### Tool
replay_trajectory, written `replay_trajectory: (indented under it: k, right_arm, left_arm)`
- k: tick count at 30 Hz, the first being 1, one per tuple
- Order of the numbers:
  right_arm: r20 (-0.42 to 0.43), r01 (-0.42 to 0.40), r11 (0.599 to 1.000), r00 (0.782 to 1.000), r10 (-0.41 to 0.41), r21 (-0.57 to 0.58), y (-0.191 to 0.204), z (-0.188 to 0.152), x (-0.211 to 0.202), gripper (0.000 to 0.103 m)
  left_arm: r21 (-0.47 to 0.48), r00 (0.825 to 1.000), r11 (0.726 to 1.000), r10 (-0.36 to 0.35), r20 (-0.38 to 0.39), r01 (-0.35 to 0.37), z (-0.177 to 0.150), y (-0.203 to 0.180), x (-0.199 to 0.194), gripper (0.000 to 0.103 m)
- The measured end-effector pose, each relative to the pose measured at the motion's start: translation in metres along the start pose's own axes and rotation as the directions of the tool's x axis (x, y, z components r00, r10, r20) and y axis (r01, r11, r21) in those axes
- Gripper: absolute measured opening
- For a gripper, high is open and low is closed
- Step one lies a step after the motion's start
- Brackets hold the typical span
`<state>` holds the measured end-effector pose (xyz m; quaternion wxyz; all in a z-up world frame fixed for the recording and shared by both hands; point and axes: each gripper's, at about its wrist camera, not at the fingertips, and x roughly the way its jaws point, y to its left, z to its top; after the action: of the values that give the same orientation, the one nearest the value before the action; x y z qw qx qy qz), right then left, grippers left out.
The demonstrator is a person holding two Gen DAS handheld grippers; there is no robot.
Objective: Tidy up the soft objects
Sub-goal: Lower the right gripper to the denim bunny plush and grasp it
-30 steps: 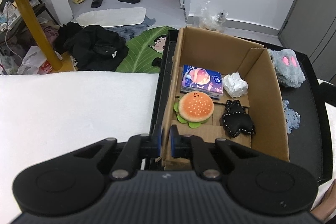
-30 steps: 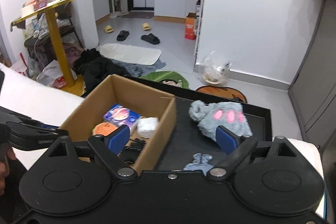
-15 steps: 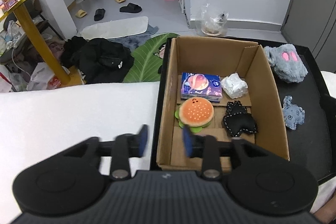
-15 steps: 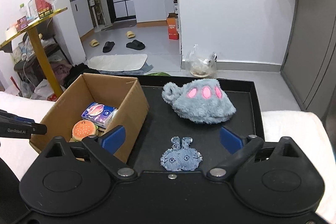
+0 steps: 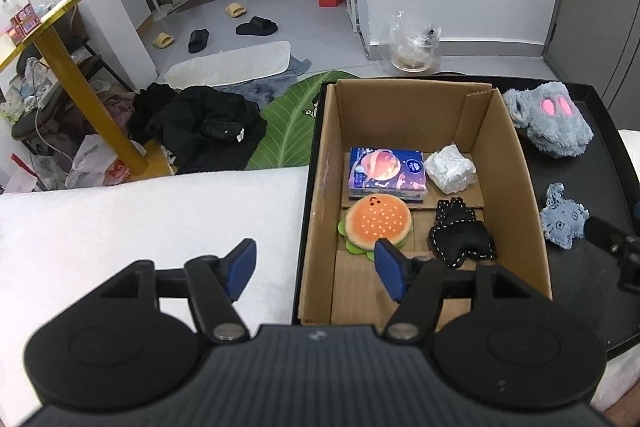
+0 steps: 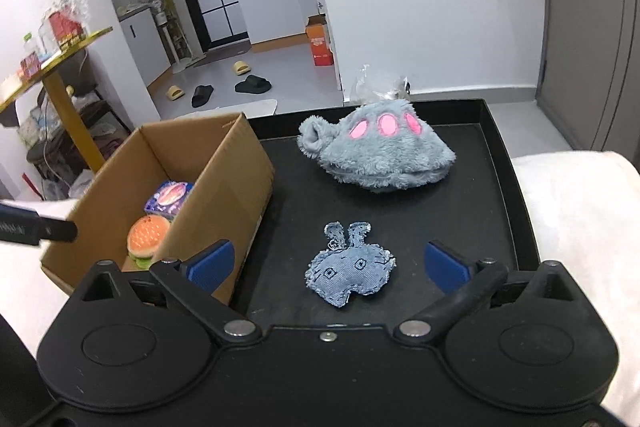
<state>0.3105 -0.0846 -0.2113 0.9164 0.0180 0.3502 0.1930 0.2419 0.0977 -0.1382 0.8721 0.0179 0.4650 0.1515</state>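
Observation:
A cardboard box (image 5: 516, 163) stands on a black tray (image 6: 472, 187). Inside lie a burger plush (image 5: 378, 223), a blue tissue pack (image 5: 386, 173), a white wad (image 5: 450, 173) and a black plush (image 5: 460, 239). A grey furry paw slipper (image 6: 380, 151) and a denim rabbit (image 6: 350, 269) lie on the tray right of the box. My left gripper (image 5: 314, 267) is open and empty, straddling the box's near left wall. My right gripper (image 6: 326, 265) is open and empty, just in front of the denim rabbit.
The tray rests on a white towel-covered surface (image 5: 120, 227). Beyond it the floor holds black clothes (image 5: 200, 127), a green leaf mat (image 5: 288, 123), slippers and a yellow-legged table (image 5: 80, 83). A grey cabinet (image 6: 592, 27) stands at right.
My left gripper let go of the box's near wall, opened and pulled back. My right gripper swung right, from over the box to above the denim rabbit.

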Motion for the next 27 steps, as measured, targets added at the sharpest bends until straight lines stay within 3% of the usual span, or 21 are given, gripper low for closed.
replay_trajectory:
  k: [14, 25, 27]
  right_arm:
    - [-0.096, 0.039, 0.994, 0.994, -0.049, -0.100, 0.004, -0.011, 0.046, 0.081]
    - [-0.143, 0.066, 0.984, 0.986, -0.090, -0.164, 0.010, -0.017, 0.065, 0.076]
    - [-0.155, 0.072, 0.981, 0.983, -0.100, -0.181, 0.011, -0.018, 0.067, 0.066]
  left_arm:
    - [0.029, 1.000, 0.999, 0.030, -0.007, -0.030, 0.003, -0.008, 0.008, 0.064]
    - [0.039, 0.999, 0.999, 0.033, -0.009, -0.033, 0.002, -0.010, 0.009, 0.064]
    - [0.040, 0.999, 0.999, 0.032, -0.008, -0.032, 0.003, -0.010, 0.009, 0.064]
